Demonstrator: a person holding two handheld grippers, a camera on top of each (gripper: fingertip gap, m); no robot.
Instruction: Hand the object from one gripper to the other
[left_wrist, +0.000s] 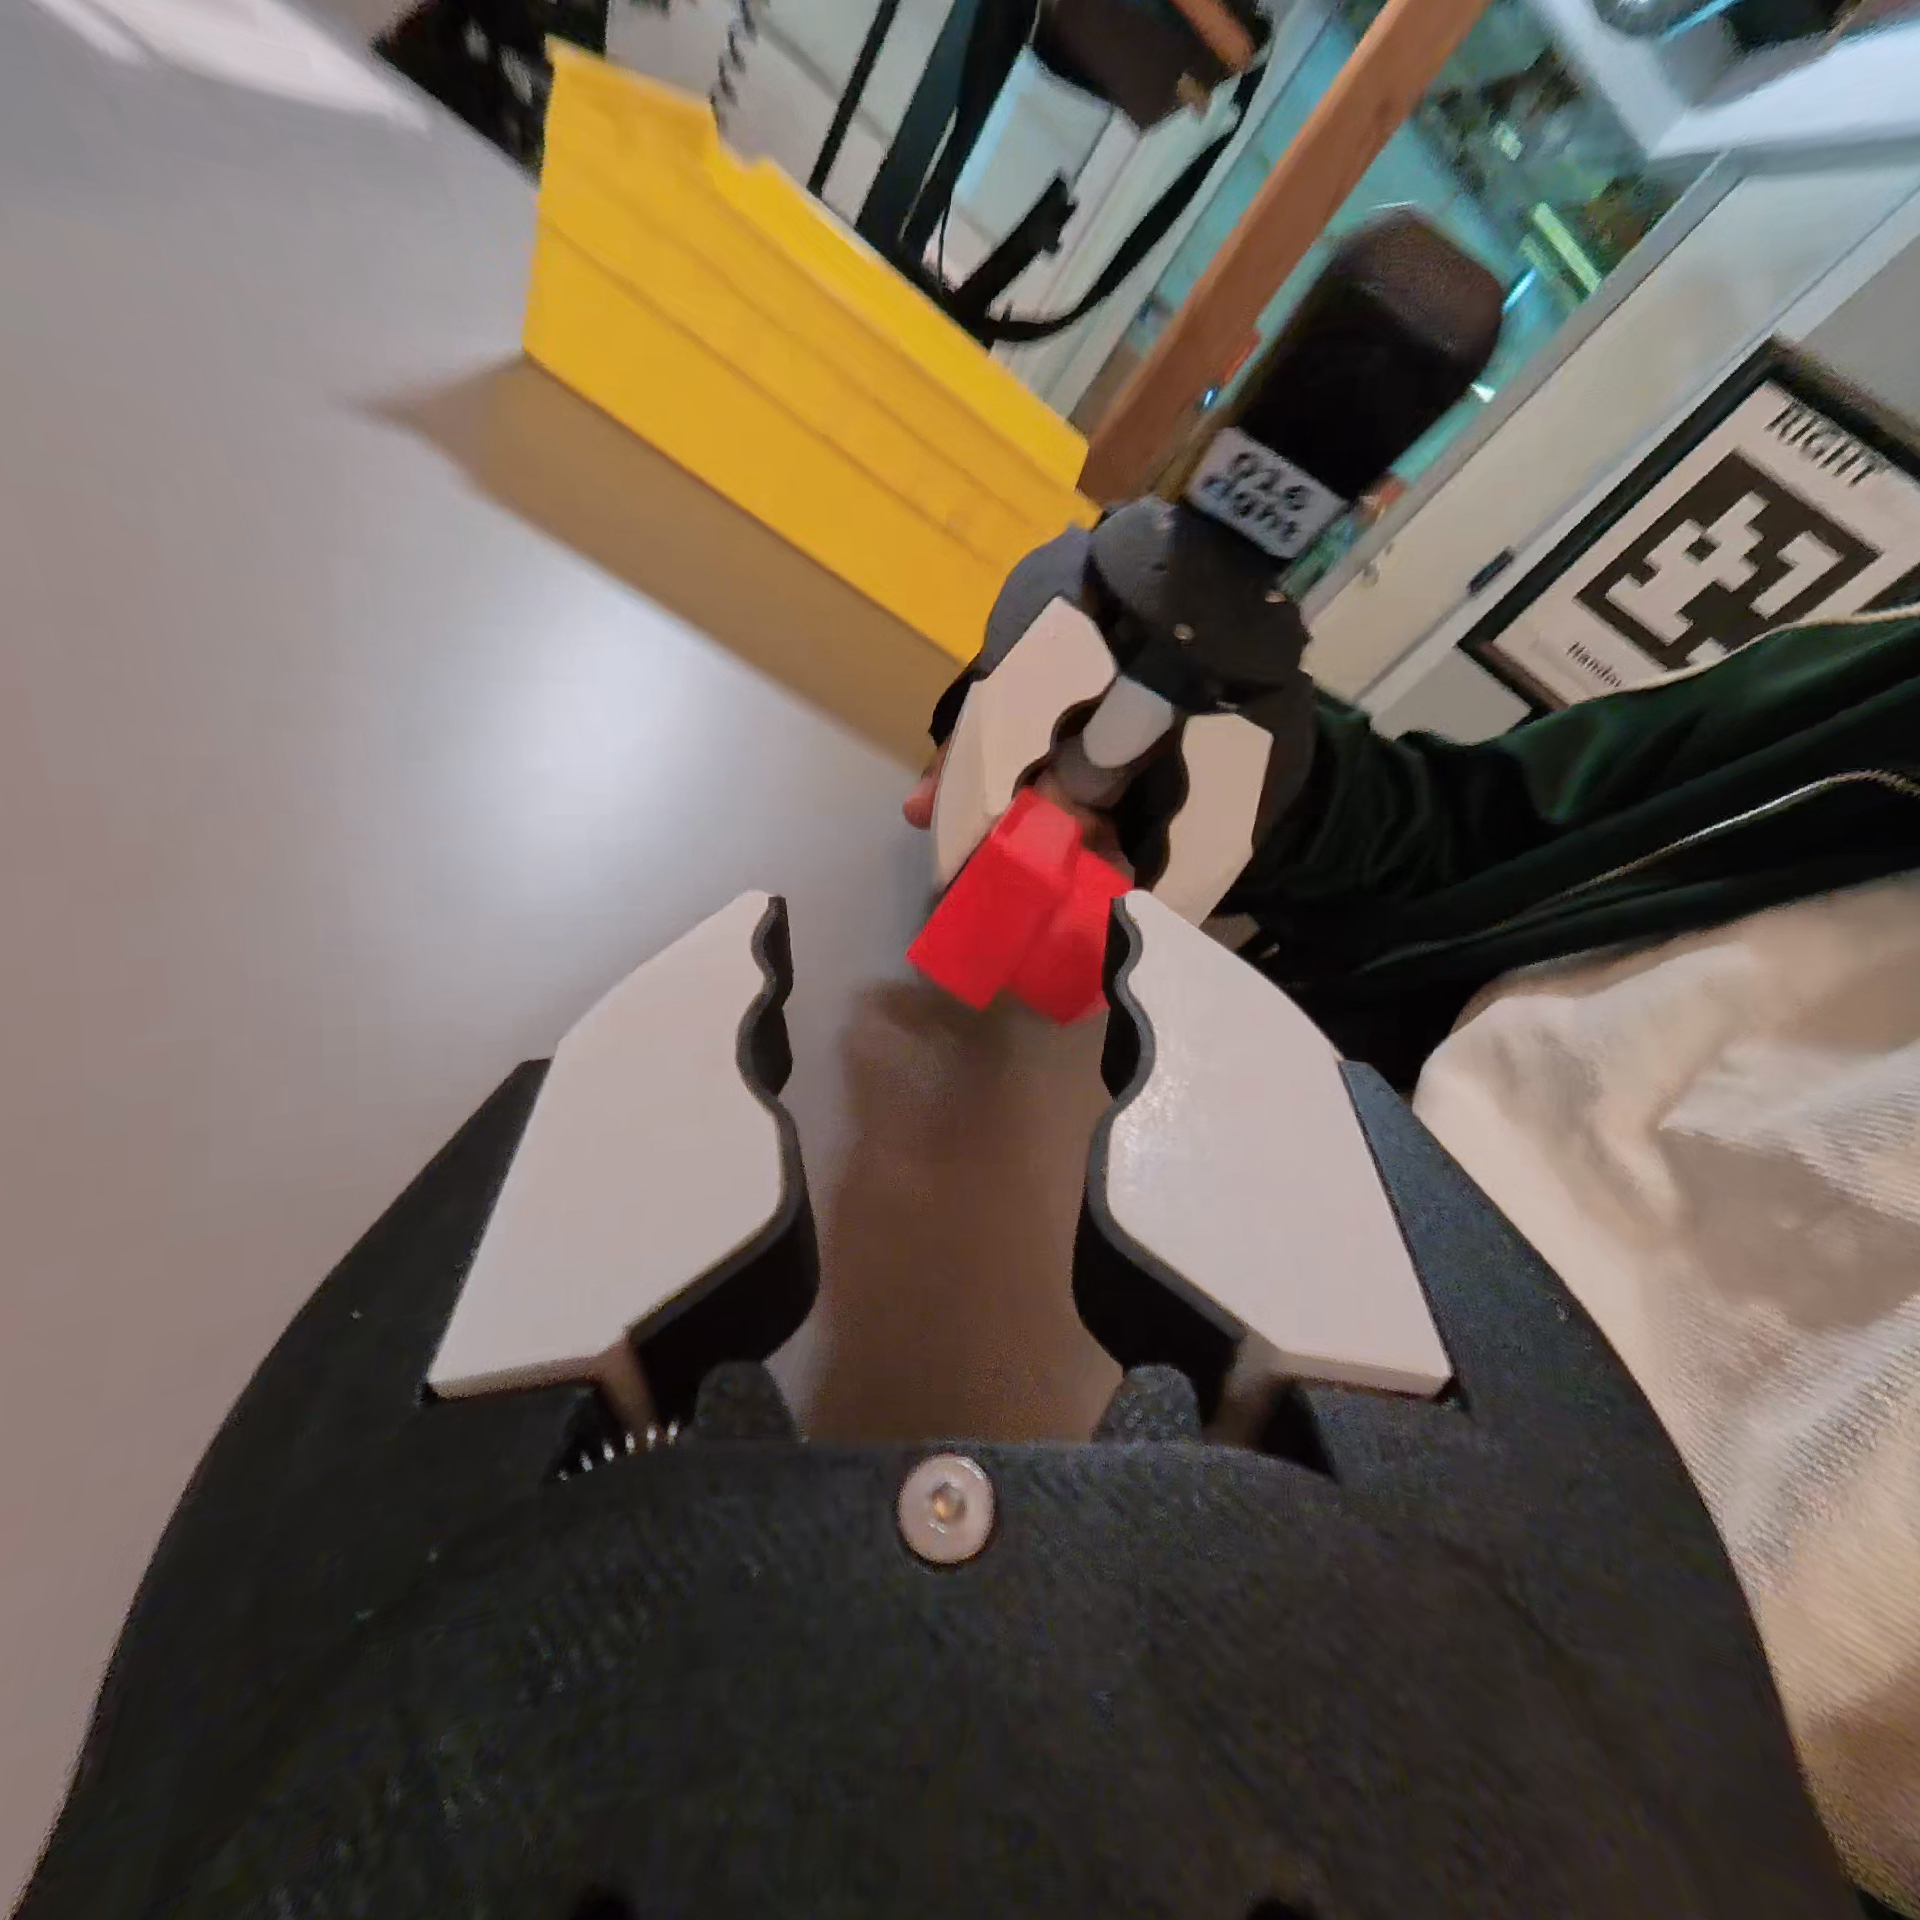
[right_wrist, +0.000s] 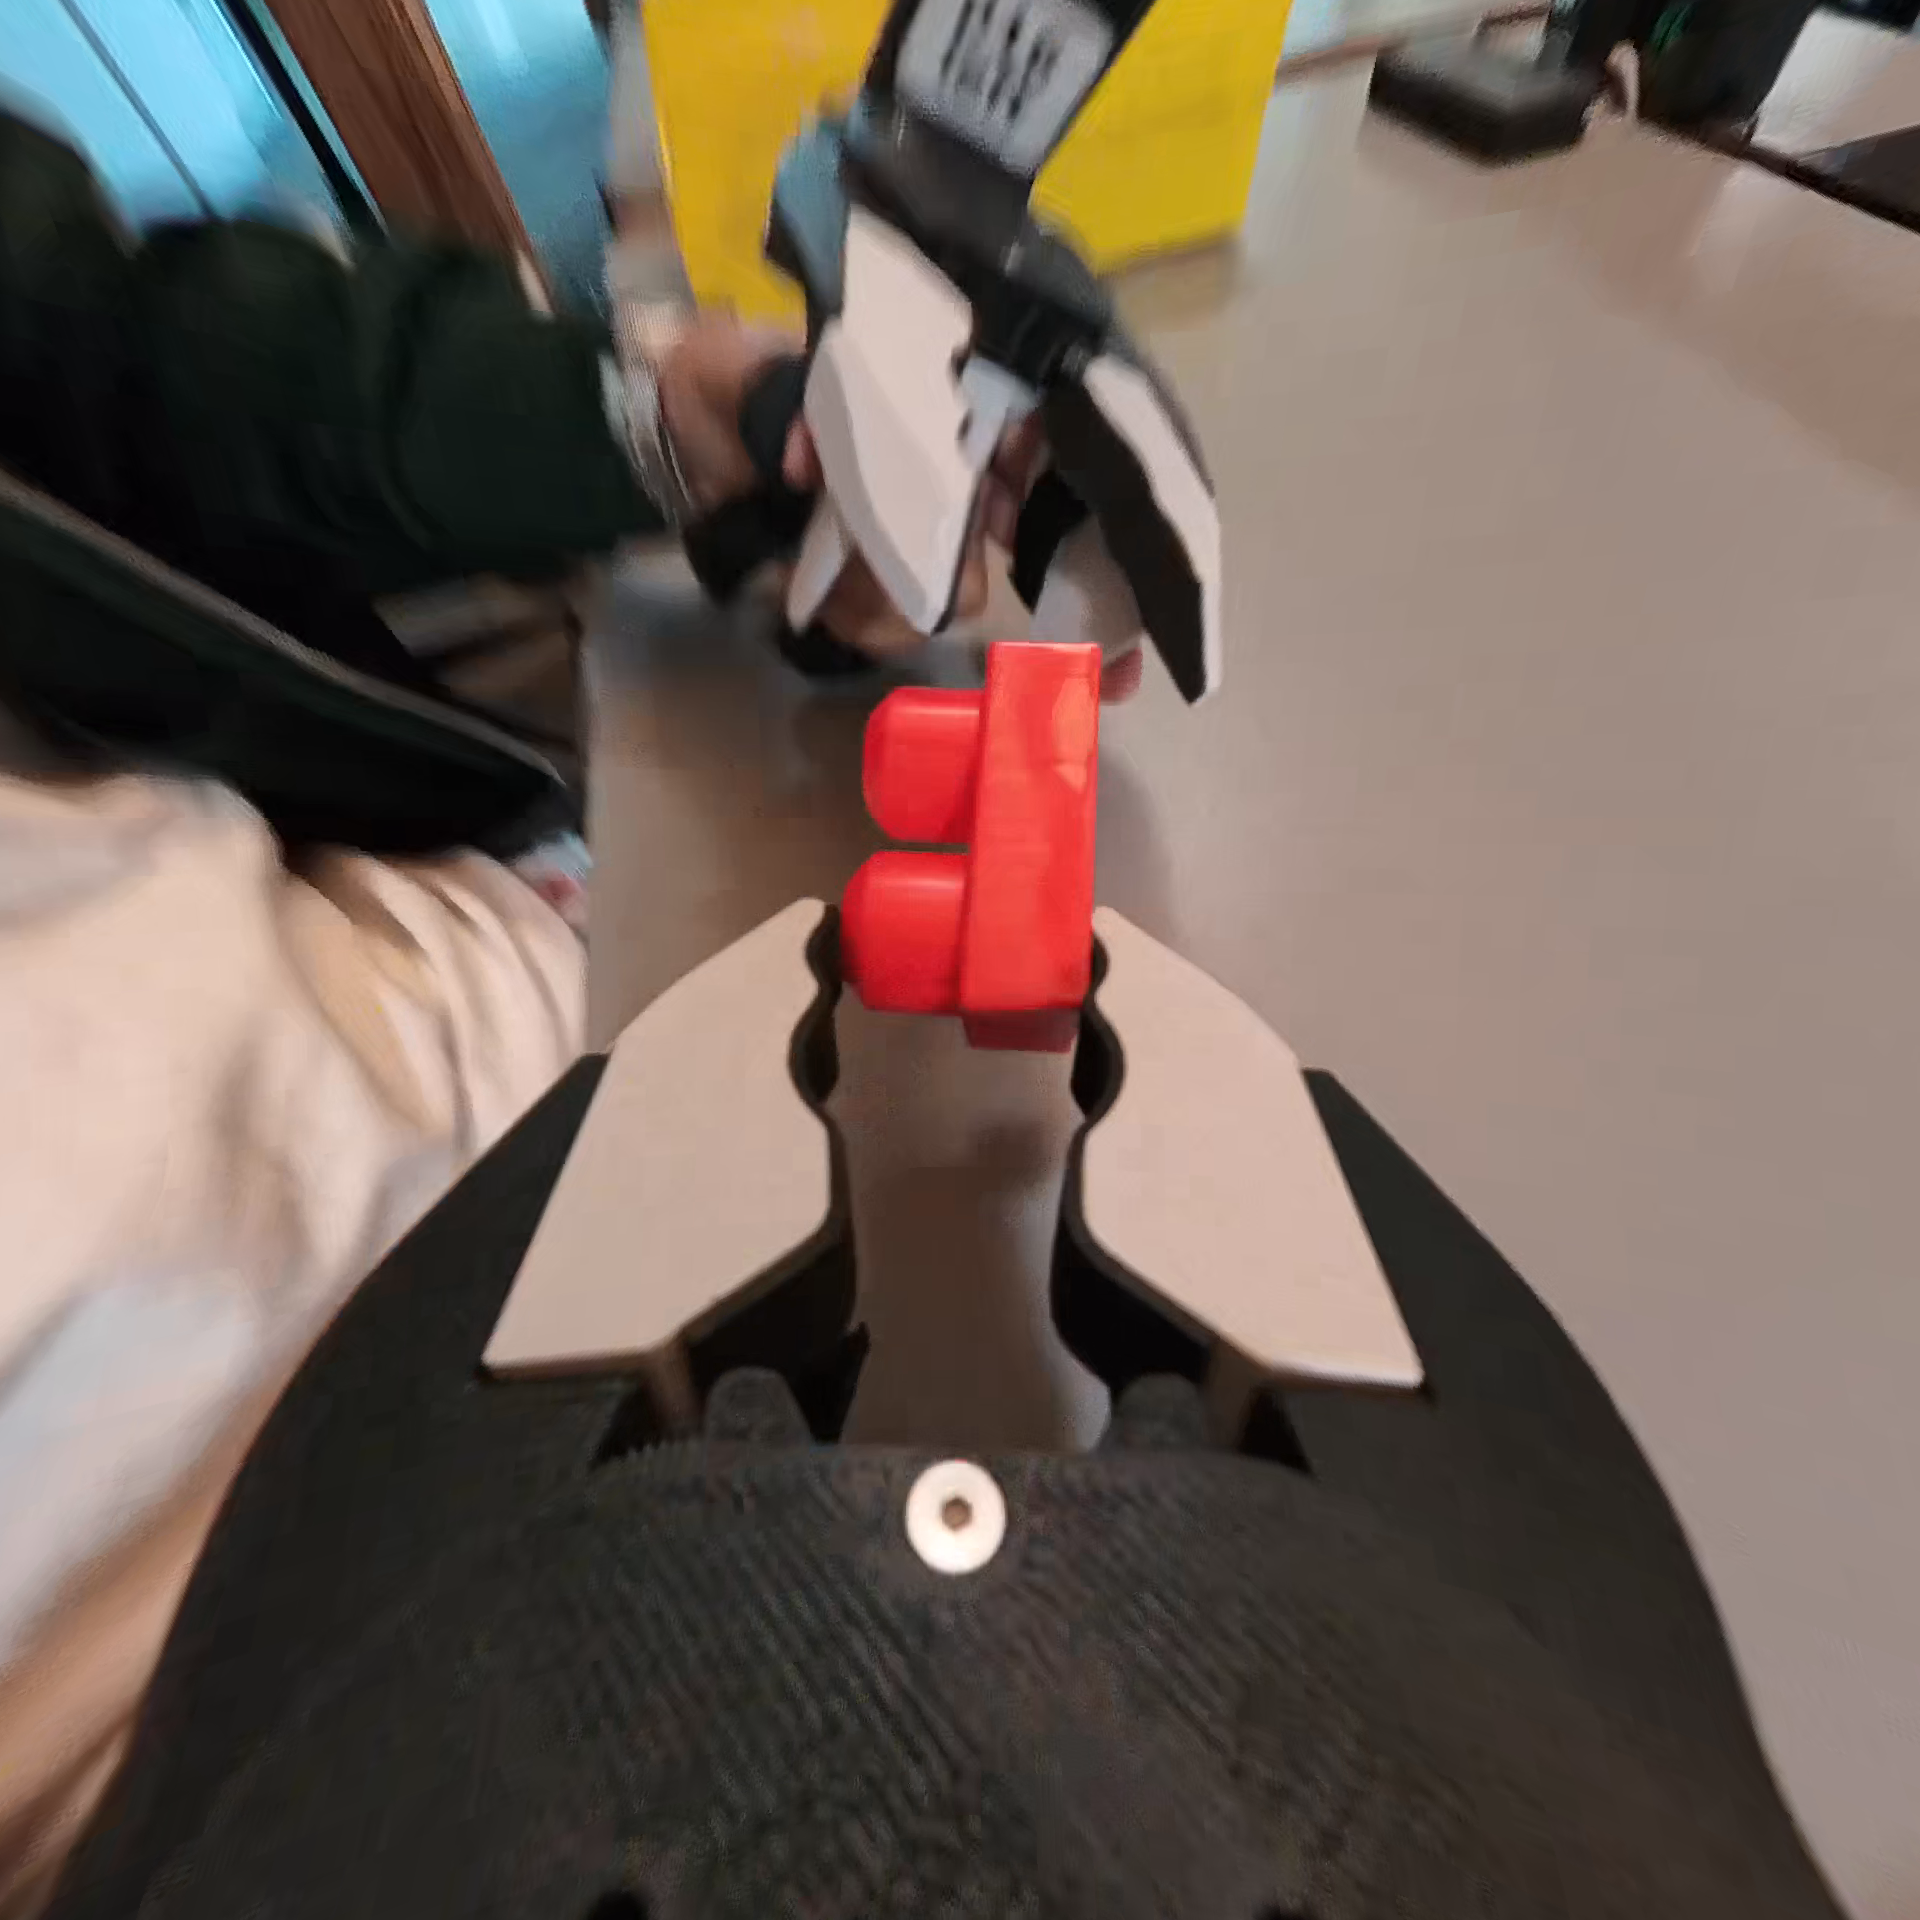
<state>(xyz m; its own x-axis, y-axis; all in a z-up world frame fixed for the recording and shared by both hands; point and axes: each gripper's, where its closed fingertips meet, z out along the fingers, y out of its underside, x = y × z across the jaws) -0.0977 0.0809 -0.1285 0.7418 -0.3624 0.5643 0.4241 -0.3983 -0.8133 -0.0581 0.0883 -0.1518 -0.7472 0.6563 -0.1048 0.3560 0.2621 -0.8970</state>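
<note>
A red brick (right_wrist: 1029, 831) with two round studs is clamped at its near end between the fingertips of my right gripper (right_wrist: 961, 925). It is held above the grey table (right_wrist: 1507, 727). In the left wrist view the brick (left_wrist: 997, 925) sticks out of the right gripper (left_wrist: 1070, 894) towards me. My left gripper (left_wrist: 948, 914) is open and empty, with its fingertips level with the brick's free end. In the right wrist view the left gripper (right_wrist: 1060, 623) is blurred, with its open jaws just beyond the brick's far end. I cannot tell whether it touches the brick.
A yellow bin (left_wrist: 790, 384) stands on the grey table (left_wrist: 260, 727) at the back. The person's dark green sleeve (left_wrist: 1558, 810) and beige clothing (left_wrist: 1714, 1195) are to the right. A black-and-white marker board (left_wrist: 1745, 561) and a wooden post (left_wrist: 1278, 229) stand behind.
</note>
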